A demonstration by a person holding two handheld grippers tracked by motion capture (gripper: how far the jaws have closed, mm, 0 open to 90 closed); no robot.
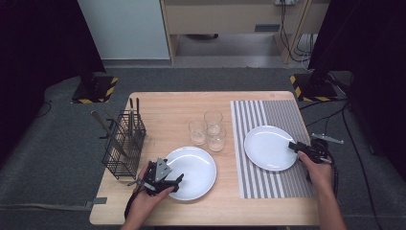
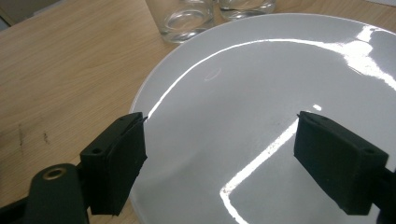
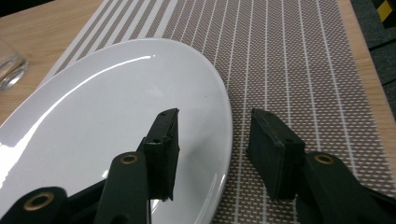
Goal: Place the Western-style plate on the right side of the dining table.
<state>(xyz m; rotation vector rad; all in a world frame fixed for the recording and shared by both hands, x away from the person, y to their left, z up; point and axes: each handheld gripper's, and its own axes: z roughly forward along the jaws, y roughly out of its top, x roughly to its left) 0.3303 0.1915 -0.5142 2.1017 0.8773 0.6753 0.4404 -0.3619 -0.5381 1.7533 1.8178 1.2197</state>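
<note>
Left plate lies on the bare wooden table, with its near-left rim under the left gripper. In the left gripper view the jaws stand wide apart over the plate: one finger sits at the rim, the other finger hangs above the plate's white face, and no pad presses on it. Three glasses stand just beyond this plate. Right plate rests on the striped placemat. The right gripper straddles its right rim with jaws half open: one finger is over the plate, the other over the mat. The rim lies between them, ungripped.
</note>
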